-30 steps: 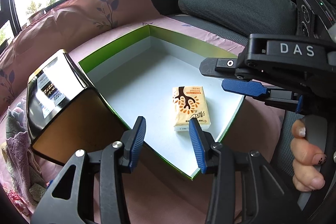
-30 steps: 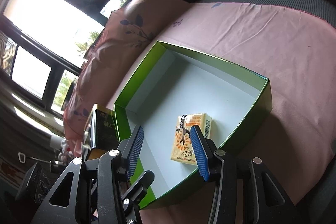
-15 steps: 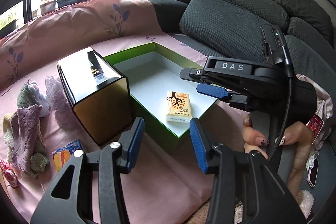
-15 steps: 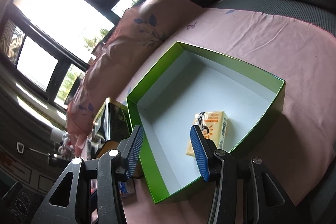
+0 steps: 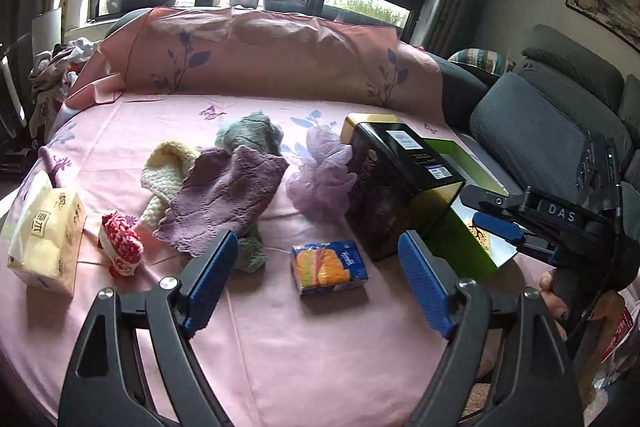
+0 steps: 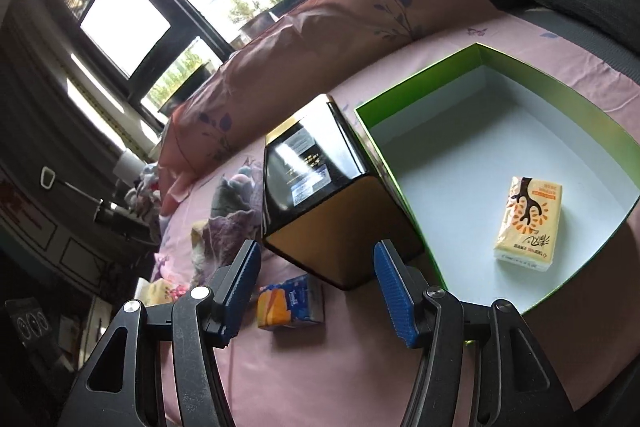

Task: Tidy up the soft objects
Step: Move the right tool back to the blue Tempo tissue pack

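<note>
Soft things lie on the pink sheet in the left wrist view: a purple cloth (image 5: 228, 195), a grey-green cloth (image 5: 250, 135), a cream knit piece (image 5: 166, 167), a red-and-white knit item (image 5: 120, 245), a lilac mesh pouf (image 5: 320, 179), a large tissue pack (image 5: 46, 231) and a small blue-orange tissue pack (image 5: 328, 268). My left gripper (image 5: 318, 247) hovers above the small pack, jaws opening, nothing between them. My right gripper (image 6: 316, 255) is also opening and holds nothing, near the black-gold box (image 6: 320, 187). A yellow tissue pack (image 6: 528, 223) lies in the green box (image 6: 560, 83).
The black-gold box (image 5: 396, 179) stands between the cloth pile and the green box (image 5: 460, 235). A person's fingers (image 5: 556, 287) hold the right gripper (image 5: 496, 227) at the right. Grey sofa cushions (image 5: 540, 131) lie behind, windows at the back.
Both grippers have pulled back from the green box and swung left, so the cloth pile and small pack came into view. Both pairs of jaws stand wider, the left much wider.
</note>
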Tool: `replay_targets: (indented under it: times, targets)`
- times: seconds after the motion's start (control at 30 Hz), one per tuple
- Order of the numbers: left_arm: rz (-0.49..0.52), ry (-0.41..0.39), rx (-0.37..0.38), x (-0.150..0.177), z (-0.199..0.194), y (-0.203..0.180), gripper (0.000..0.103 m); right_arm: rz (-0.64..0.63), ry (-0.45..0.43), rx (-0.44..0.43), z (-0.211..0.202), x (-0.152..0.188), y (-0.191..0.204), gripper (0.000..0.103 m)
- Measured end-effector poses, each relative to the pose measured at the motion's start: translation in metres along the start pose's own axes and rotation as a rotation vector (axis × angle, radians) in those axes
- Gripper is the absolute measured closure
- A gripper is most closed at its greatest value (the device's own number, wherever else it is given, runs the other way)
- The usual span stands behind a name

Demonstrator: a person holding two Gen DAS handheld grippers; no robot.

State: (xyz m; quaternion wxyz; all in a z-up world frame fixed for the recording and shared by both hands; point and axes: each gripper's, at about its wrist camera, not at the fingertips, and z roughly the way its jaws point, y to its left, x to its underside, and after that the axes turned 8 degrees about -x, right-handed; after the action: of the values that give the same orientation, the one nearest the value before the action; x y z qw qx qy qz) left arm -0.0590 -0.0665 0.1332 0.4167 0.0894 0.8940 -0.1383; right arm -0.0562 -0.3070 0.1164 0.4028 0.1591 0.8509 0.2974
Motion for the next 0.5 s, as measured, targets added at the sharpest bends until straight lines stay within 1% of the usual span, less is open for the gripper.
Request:
replay_targets:
  times: [0.13,0.2,0.3,0.33,0.4,0.43,0.5]
  targets:
    - [-0.100,0.039,-0.031,0.014,0.016,0.042,0.020,-0.063,0.081,-0.035,0.024,0.011,0.025,0.043]
    - [-0.141,0.061,-0.040,0.024,0.028,0.061,0.020,-0.084,0.112,-0.073,0.033,0.015,0.035,0.043]
    - [-0.208,0.147,-0.075,0.031,0.045,0.081,0.021,-0.091,0.159,-0.092,0.048,0.022,0.043,0.042]
    - [-0.219,0.154,-0.088,0.032,0.047,0.086,0.021,-0.096,0.178,-0.082,0.055,0.025,0.046,0.042]
    - [-0.235,0.155,-0.122,0.034,0.049,0.093,0.021,-0.121,0.217,-0.036,0.070,0.032,0.052,0.035]
    - [-0.240,0.159,-0.137,0.034,0.050,0.094,0.021,-0.137,0.230,-0.002,0.077,0.037,0.055,0.030]
    - [-0.243,0.167,-0.173,0.036,0.054,0.098,0.021,-0.138,0.219,0.089,0.086,0.043,0.059,0.029]
